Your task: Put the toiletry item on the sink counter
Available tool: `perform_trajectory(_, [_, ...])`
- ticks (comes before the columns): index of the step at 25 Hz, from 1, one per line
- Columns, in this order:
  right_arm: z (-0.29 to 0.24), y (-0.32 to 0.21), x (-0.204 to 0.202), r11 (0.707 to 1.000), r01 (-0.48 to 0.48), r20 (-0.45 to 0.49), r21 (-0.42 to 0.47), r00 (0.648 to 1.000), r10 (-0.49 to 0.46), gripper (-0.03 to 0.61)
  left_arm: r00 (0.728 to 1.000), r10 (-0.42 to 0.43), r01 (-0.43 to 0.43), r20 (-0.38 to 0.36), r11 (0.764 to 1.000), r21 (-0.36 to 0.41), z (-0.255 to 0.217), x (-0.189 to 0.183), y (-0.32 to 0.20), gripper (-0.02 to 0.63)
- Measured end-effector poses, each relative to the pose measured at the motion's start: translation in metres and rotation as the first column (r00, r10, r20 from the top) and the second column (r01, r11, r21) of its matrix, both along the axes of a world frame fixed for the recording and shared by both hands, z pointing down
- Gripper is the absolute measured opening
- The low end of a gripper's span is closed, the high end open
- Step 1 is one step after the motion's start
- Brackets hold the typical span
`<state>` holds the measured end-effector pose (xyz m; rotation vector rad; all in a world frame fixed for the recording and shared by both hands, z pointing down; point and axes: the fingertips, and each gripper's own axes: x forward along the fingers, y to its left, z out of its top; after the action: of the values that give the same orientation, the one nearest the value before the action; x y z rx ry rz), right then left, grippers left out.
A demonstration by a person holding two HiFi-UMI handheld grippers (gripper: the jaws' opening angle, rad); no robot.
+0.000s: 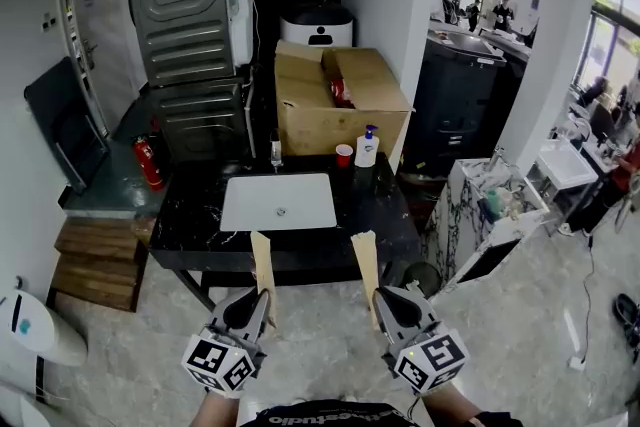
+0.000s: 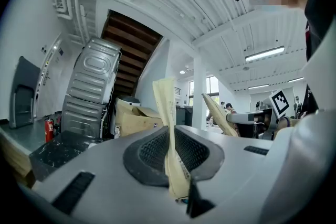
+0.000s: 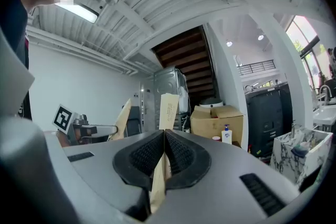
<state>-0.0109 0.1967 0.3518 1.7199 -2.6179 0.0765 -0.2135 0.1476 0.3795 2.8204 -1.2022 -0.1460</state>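
Cluttered workshop, pale stone floor. At centre, a black marbled sink counter (image 1: 190,215) with a white basin (image 1: 278,202) sunk into its top. Along the counter's back edge, a white pump bottle (image 1: 367,148) with a red cup (image 1: 344,155) just beside it. Behind these, an open cardboard box (image 1: 330,110); to its left, two stacked metal machine casings (image 1: 190,5), with a red fire extinguisher (image 1: 149,163) at their foot. Wooden steps (image 1: 95,265) left of the counter, a small marble-patterned stand (image 1: 480,215) to its right.

In the foreground, held side by side and apart: left gripper (image 1: 262,300) and right gripper (image 1: 377,300), both pointed toward the counter. Left gripper pressed together on the left packet (image 1: 263,260), a flat tan paper sleeve clamped at its lower end and standing up past the jaw tips. Right gripper likewise pinching the right packet (image 1: 366,260), same tan paper, fine print on its face, too small to read. Neither packet on the counter: both aloft in the grippers, upper ends showing against the counter's front edge in the head view, one on each side below the basin.
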Motion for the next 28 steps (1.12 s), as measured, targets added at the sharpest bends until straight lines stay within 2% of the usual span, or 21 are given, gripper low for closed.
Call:
perform_trajectory(6, [0.004, -0.001, 0.005, 0.999, -0.026, -0.003, -0.024, 1.0, 0.026, 0.041, 1.0, 0.004, -0.004, -0.002, 1.0, -0.001, 0.0, 0.002, 0.0, 0.043])
perform_trajectory(28, [0.01, 0.005, 0.049, 0.999, 0.002, 0.031, -0.043, 1.0, -0.001, 0.041, 1.0, -0.002, 0.002, 0.023, 1.0, -0.003, 0.002, 0.049, 0.004, 0.043])
